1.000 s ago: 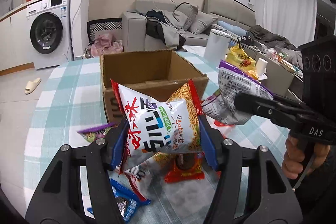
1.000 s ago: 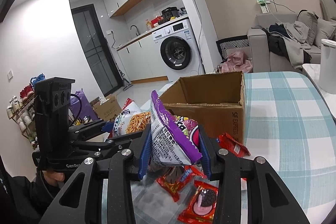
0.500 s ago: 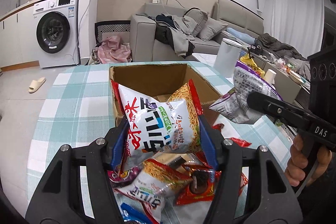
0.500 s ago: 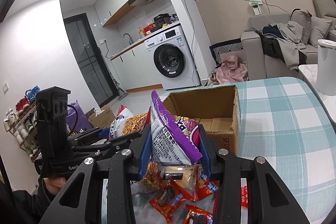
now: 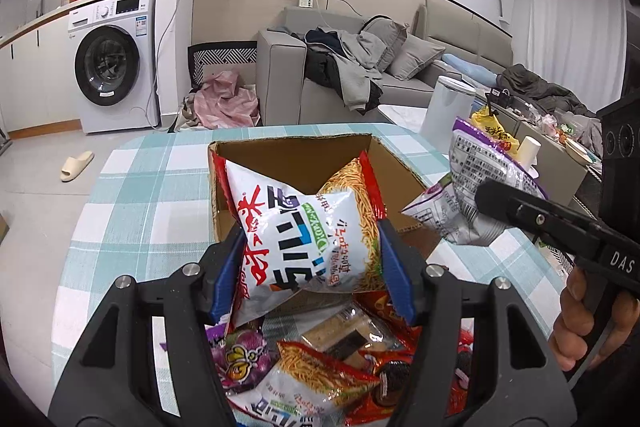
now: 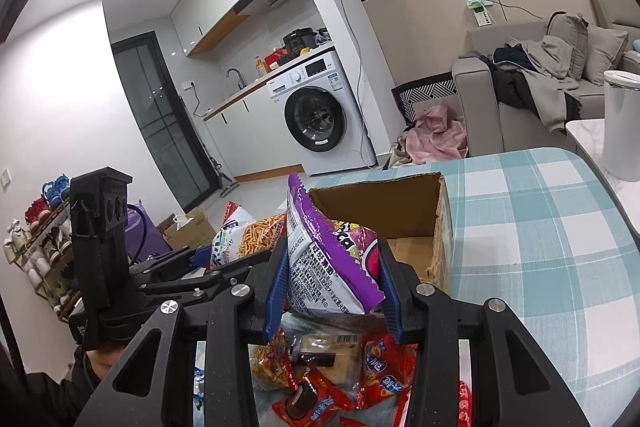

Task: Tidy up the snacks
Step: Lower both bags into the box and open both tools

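Note:
My left gripper [image 5: 310,269] is shut on a white and red bag of noodle snacks [image 5: 304,227], held in the air in front of the open cardboard box [image 5: 296,157]. My right gripper [image 6: 330,281] is shut on a purple and silver snack bag [image 6: 326,259], also lifted, just before the same cardboard box [image 6: 404,211]. In the left wrist view the purple bag [image 5: 476,183] hangs to the right of the box, clamped by the other gripper. The noodle bag [image 6: 244,239] shows at the left in the right wrist view. Loose snack packets [image 5: 320,367] lie on the table below both grippers.
The table wears a teal checked cloth [image 5: 148,187]. A white cylindrical bin [image 5: 448,111] stands beyond the table's far right edge. A person's hand [image 5: 580,323] grips the right tool's handle. Washing machine [image 5: 114,63] and sofa [image 5: 360,67] stand behind.
Both grippers have carried their bags forward toward the box, which now looks larger and nearer. More of the loose packets shows beneath them. Both grips are unchanged.

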`<state>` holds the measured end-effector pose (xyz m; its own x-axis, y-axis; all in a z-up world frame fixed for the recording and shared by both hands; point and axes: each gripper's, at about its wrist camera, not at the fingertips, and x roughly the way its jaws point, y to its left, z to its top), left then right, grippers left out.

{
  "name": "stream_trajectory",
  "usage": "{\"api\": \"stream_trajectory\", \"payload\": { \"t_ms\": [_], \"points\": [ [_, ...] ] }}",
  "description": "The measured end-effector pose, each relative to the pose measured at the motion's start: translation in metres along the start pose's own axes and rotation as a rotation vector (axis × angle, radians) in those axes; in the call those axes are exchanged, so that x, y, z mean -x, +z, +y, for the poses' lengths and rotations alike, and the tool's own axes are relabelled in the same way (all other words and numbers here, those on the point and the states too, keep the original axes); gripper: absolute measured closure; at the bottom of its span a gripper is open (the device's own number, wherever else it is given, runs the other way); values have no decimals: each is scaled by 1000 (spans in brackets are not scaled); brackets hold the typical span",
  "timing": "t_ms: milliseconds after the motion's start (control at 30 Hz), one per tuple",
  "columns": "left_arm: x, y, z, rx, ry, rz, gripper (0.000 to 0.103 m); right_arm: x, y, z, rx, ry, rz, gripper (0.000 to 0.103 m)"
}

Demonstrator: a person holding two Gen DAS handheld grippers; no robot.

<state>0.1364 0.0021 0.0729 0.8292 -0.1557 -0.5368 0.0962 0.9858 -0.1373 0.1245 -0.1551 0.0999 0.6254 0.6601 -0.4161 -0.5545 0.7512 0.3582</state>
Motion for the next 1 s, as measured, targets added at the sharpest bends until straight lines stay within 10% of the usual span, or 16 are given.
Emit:
{"api": "stream_trajectory", "payload": {
  "t_ms": [1000],
  "points": [
    [-60, 13, 19, 35, 25, 52, 38, -55, 4, -18, -56, -28, 82, 53]
  ]
}}
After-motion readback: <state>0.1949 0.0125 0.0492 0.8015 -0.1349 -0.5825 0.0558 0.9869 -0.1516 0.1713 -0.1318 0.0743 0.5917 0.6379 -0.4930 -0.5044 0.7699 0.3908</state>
